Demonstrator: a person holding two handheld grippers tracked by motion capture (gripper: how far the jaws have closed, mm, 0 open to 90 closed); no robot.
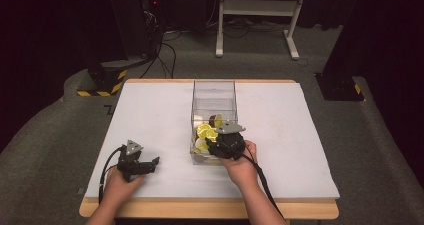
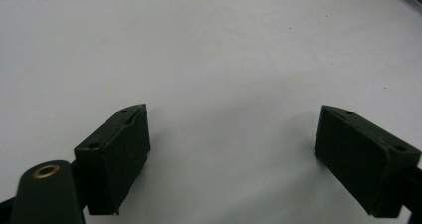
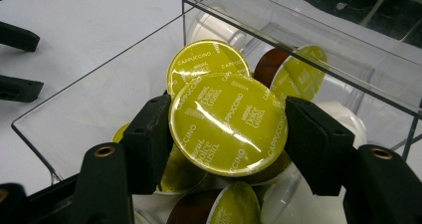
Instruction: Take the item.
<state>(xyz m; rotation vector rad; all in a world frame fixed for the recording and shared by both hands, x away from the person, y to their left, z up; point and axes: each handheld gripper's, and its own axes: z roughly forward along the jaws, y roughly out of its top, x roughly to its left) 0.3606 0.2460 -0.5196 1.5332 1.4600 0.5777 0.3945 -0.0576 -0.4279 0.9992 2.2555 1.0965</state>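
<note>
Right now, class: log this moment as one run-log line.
right gripper: shut on cappuccino capsule | place: inside clear box | left gripper: open, over white table

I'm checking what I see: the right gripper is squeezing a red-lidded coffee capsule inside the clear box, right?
Not quite. The right gripper is squeezing a coffee capsule inside the clear box, but its lid is yellow-green and reads Cappuccino, not red. The right gripper view shows it.

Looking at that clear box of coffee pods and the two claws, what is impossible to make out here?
- Held pod's body, right gripper view: hidden behind its own yellow lid.
- Pod count, high view: pods too small; right claw covers some.
- Clear box's far end, right gripper view: cut off by the frame edge.
</note>
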